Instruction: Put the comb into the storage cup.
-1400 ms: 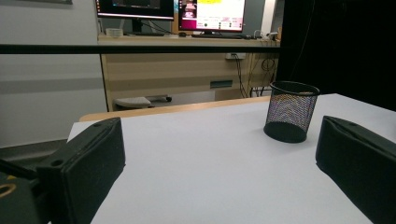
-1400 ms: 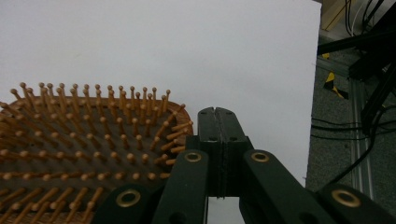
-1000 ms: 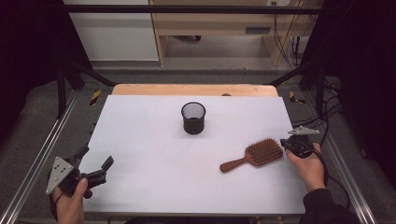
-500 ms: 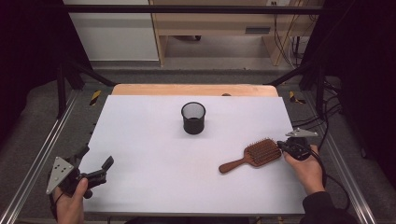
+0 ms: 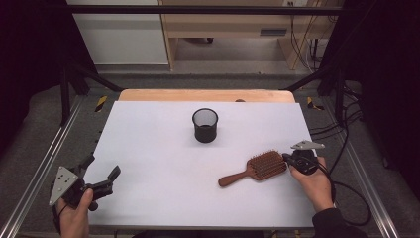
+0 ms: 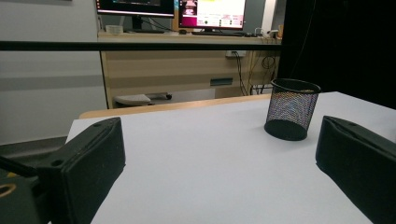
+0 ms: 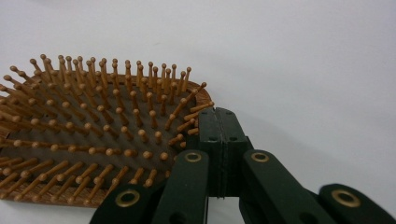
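The right gripper point(image 7: 218, 122), jaws shut together and empty, presses against the head of the wooden hairbrush point(image 5: 257, 168) lying on the white surface point(image 5: 158, 148); it could skid away. The left gripper point(image 5: 96, 179) waits open
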Available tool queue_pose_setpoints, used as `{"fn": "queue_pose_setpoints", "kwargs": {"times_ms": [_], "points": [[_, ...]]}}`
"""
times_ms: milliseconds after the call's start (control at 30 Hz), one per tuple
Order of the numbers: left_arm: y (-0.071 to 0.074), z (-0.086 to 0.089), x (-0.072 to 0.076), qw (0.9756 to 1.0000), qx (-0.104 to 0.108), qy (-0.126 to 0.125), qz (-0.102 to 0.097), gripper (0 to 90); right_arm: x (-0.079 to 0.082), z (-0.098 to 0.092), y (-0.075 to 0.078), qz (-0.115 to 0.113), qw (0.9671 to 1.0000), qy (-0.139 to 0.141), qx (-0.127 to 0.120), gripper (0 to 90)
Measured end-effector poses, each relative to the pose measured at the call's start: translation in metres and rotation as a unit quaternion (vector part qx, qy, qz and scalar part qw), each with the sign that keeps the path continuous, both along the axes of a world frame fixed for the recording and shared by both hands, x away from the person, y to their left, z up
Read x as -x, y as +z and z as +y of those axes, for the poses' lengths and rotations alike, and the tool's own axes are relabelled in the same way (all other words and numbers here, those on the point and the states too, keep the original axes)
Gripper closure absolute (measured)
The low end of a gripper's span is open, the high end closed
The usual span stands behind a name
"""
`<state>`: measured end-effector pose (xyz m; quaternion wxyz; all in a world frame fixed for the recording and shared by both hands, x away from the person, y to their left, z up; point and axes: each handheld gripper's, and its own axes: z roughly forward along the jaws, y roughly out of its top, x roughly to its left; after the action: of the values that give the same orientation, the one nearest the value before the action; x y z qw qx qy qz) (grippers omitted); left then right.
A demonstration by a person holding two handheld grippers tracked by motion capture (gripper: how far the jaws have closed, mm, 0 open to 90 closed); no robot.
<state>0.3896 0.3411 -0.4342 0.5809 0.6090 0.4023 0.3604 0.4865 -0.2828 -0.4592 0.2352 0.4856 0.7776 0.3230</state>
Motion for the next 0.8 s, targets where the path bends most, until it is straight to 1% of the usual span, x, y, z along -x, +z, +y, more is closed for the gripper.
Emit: {"fn": "queue_pose_setpoints", "kwargs": {"times_ms": [100,267,400,533,600,667,800], "points": [[0.0,0.0,0.0,1.0,0.0,0.001,0.0,1.9,0.003,0.009,0.001,0.005,1.0,0.004,-0.004,90.0],[0.0,0.001,0.0,1.0,0.002,0.001,0.001,1.9,0.01,0.021,0.0,0.006,0.9999,0.008,-0.003,90.0],[0.0,0.0,0.0,1.0,0.001,0.002,0.003,1.9,0.013,0.029,0.0,0.006,0.9998,0.014,-0.012,90.0],[-0.001,0.001,0.0,1.0,0.0,0.003,0.004,2.0,0.011,0.038,-0.001,0.002,0.9997,0.022,-0.012,90.0],[-0.001,0.001,0.001,1.0,-0.002,0.006,0.004,2.0,0.01,0.043,-0.001,0.001,0.9995,0.026,-0.016,90.0],[-0.001,0.001,0.001,1.0,0.0,0.004,0.005,1.9,0.009,0.049,-0.002,-0.001,0.9994,0.029,-0.019,90.0],[-0.001,0.001,0.0,1.0,0.001,0.004,0.005,2.0,0.006,0.062,-0.003,-0.004,0.999,0.041,-0.018,90.0]]}}
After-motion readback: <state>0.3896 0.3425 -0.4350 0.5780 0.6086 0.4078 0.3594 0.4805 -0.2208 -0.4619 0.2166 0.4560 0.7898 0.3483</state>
